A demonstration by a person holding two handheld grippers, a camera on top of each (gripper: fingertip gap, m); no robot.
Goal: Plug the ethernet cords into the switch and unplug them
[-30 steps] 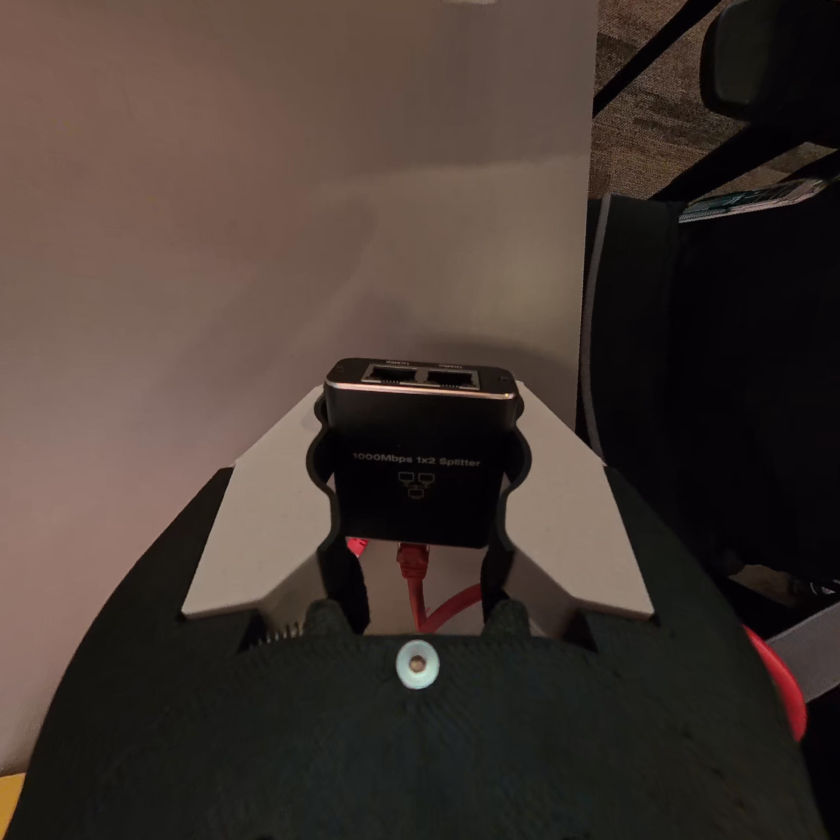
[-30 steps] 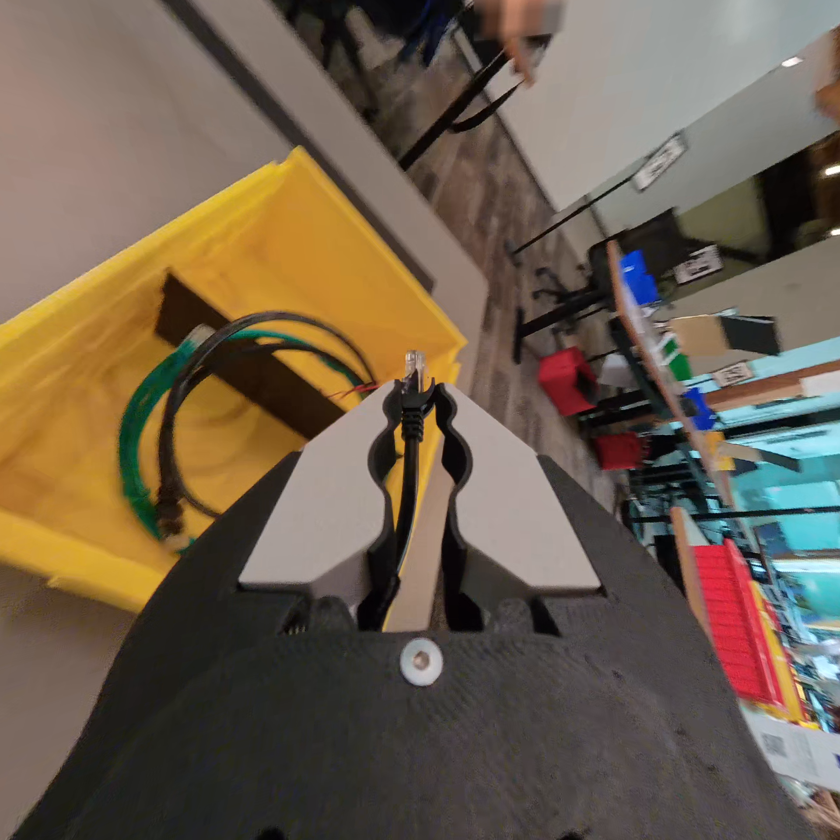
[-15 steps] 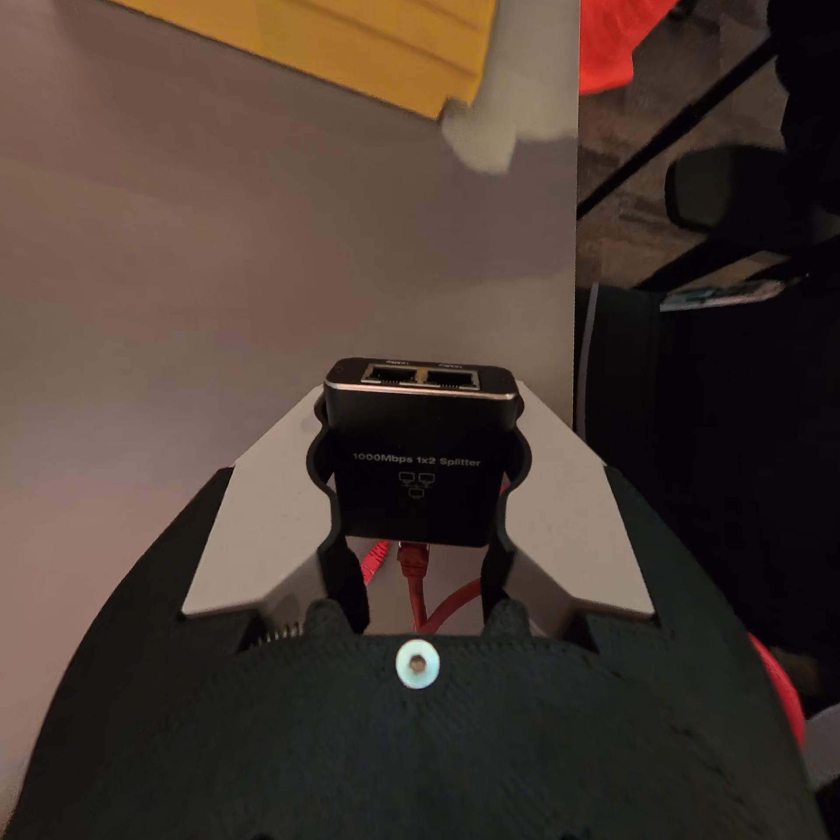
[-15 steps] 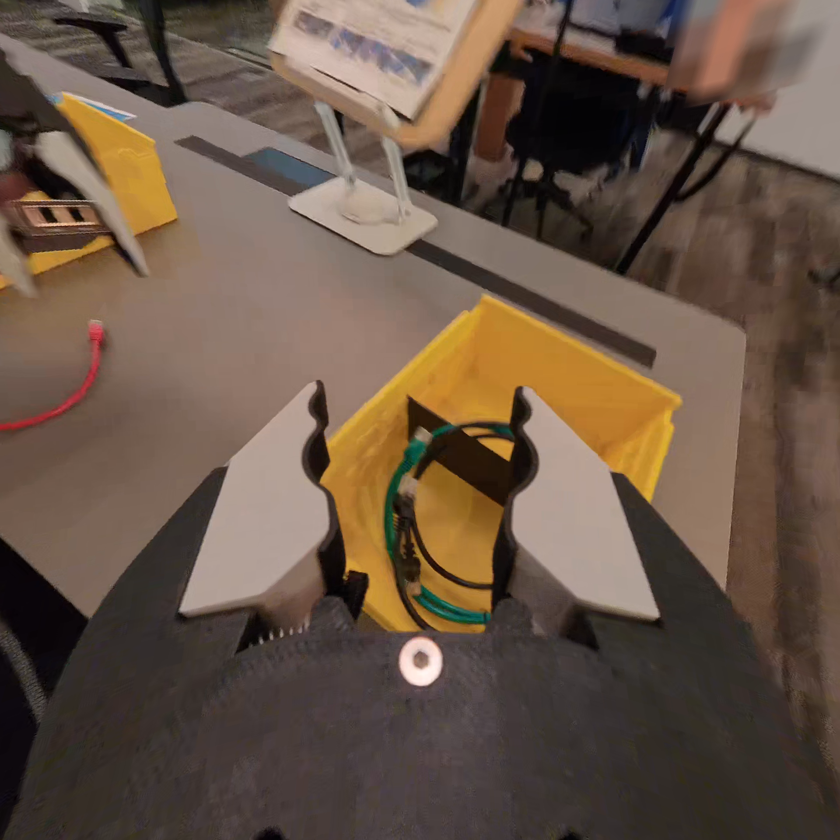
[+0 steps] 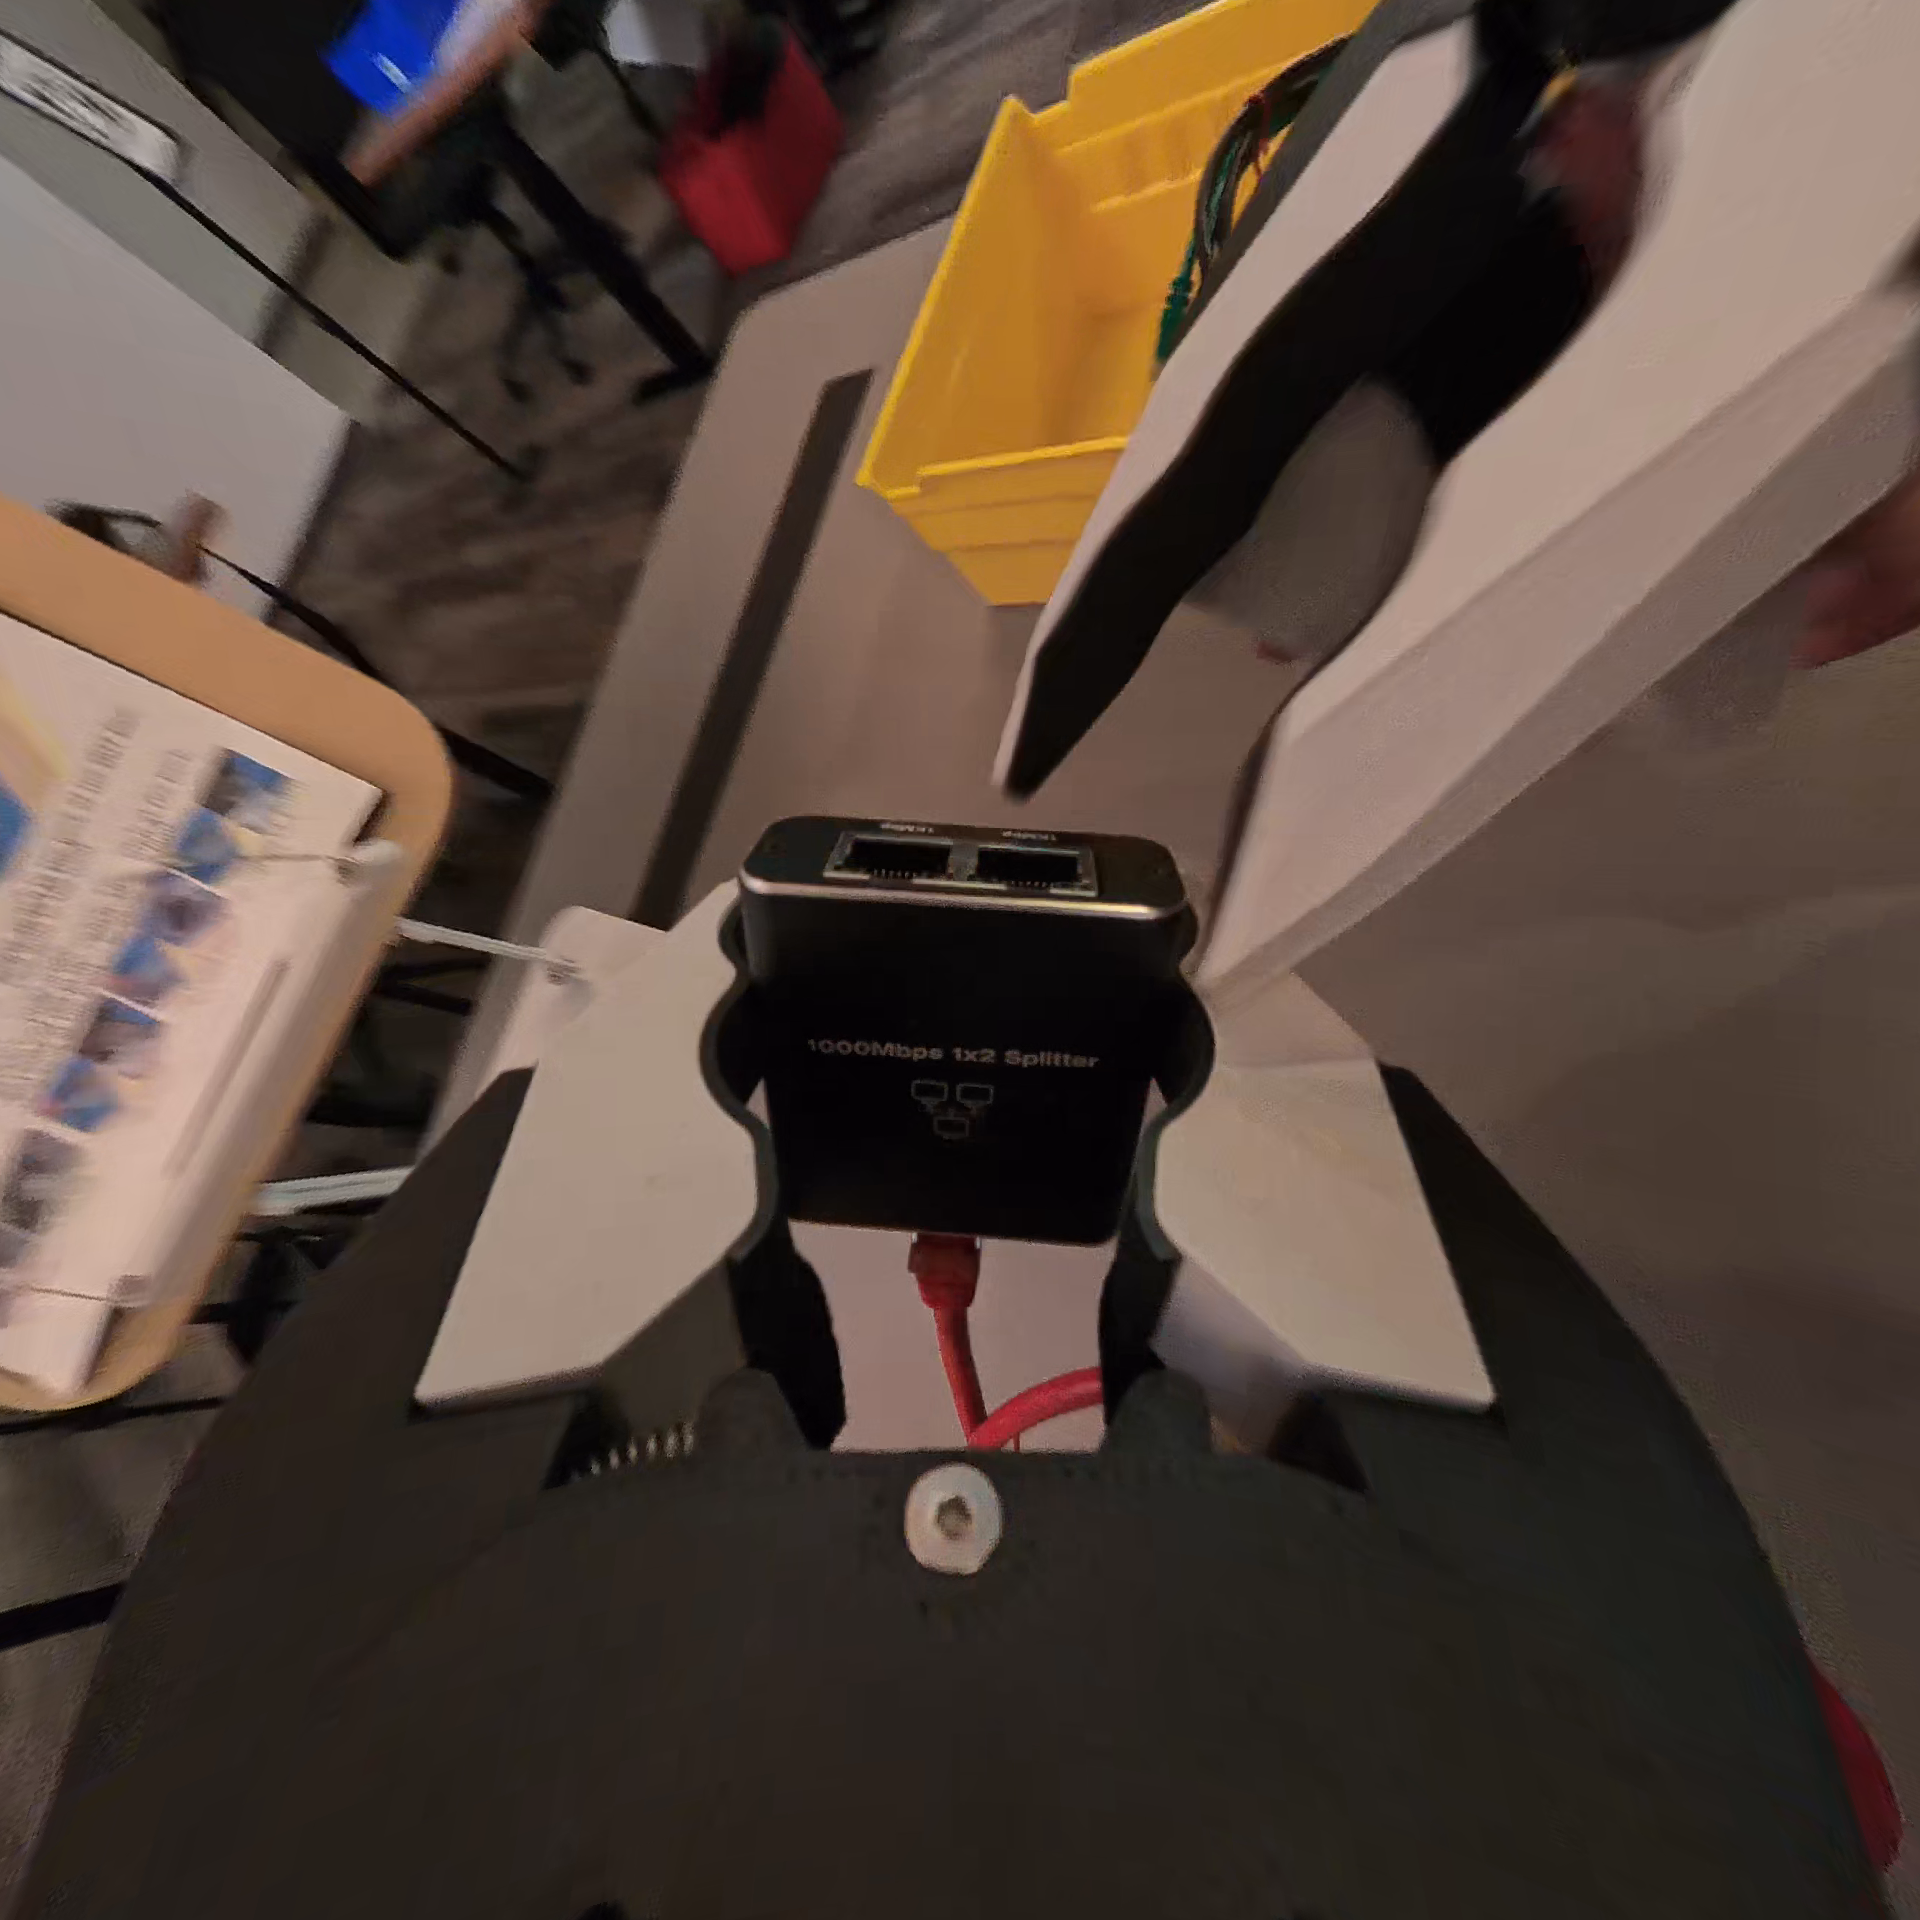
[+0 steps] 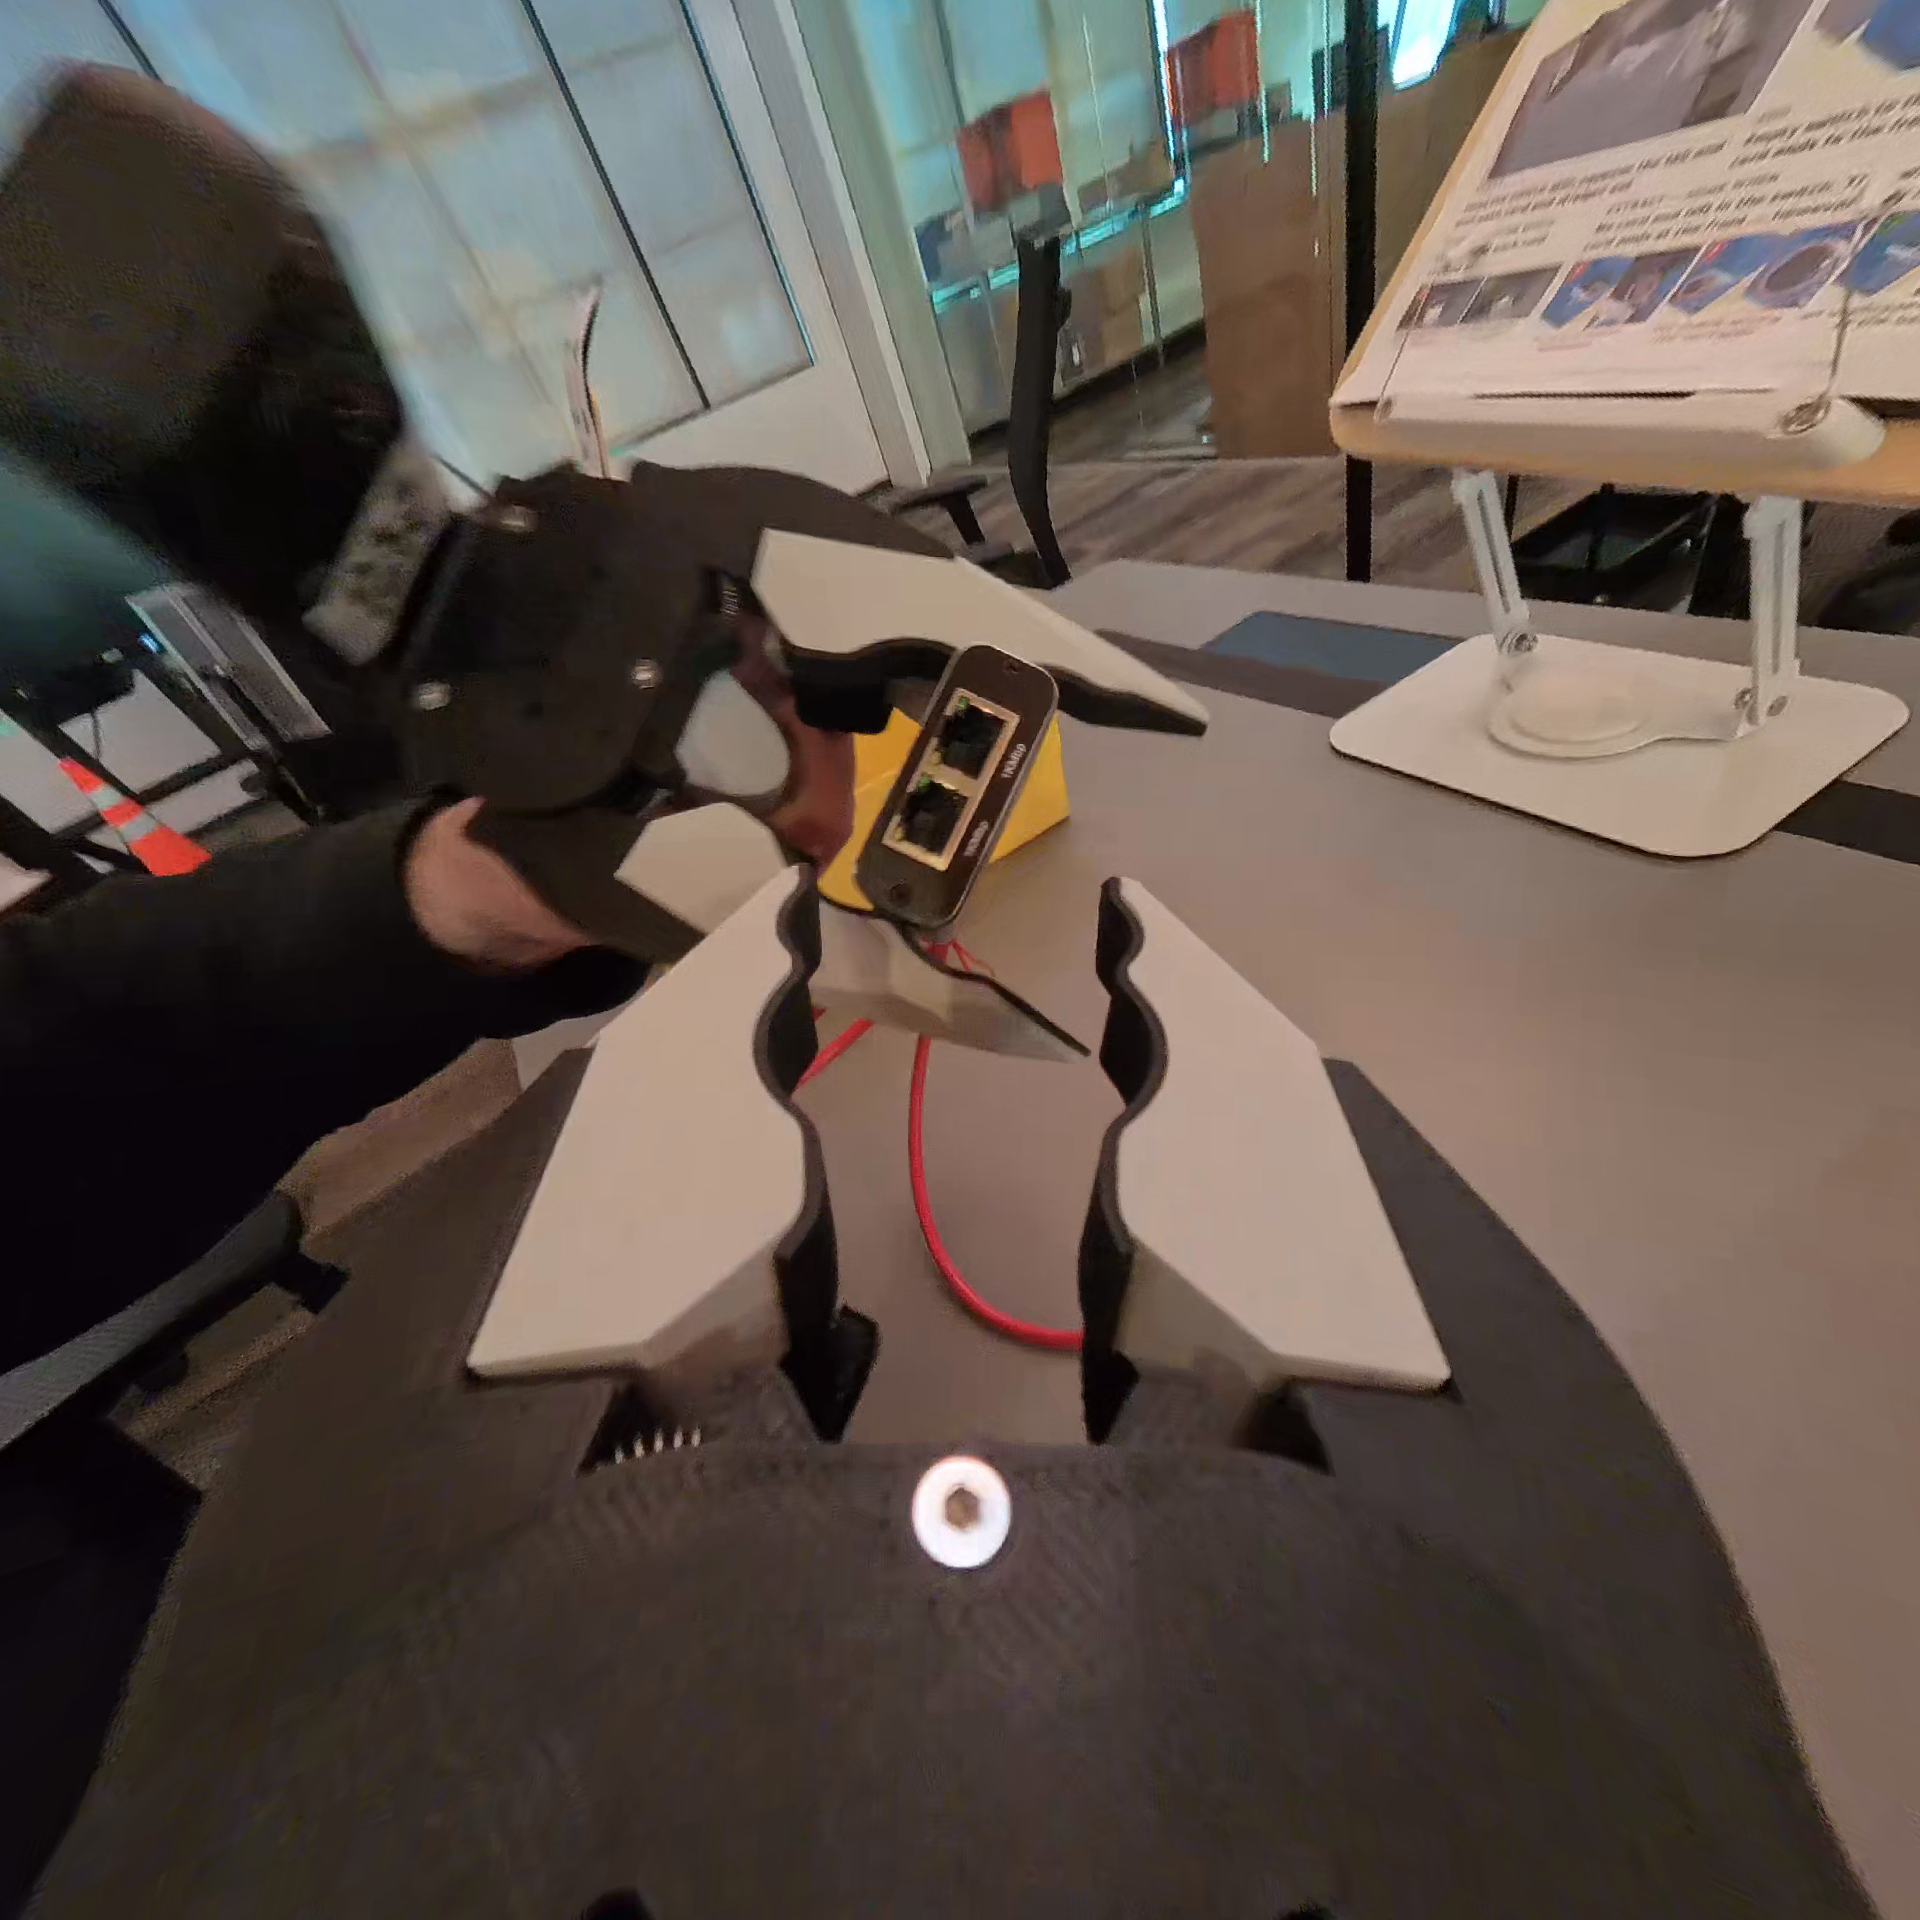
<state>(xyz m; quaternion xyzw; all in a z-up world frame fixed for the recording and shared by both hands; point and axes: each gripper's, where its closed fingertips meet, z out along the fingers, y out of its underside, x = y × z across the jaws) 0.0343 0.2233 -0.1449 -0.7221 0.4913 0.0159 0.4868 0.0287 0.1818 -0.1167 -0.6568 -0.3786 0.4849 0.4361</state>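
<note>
My left gripper (image 5: 961,935) is shut on the black switch (image 5: 951,1091) and holds it above the table. Its two front ports are empty. A red cord (image 5: 951,1309) is plugged into its rear and trails down. My right gripper (image 6: 956,894) is open and empty, facing the switch (image 6: 961,790) at close range. The red cord (image 6: 925,1195) lies on the table between its fingers. In the left wrist view the right gripper's fingers (image 5: 1195,499) loom, blurred, just beyond the switch. Green and black cords (image 5: 1226,177) lie in a yellow bin (image 5: 997,343).
A document stand with a white base (image 6: 1610,727) stands on the grey table (image 6: 1455,1143) at the right; it also shows in the left wrist view (image 5: 156,935). A second yellow bin (image 6: 1039,790) sits behind the switch. A person's hand (image 6: 468,894) holds the left gripper.
My right gripper let go of the black cord over the yellow bin, then swung round to face the switch. My left gripper has lifted and turned the switch toward it.
</note>
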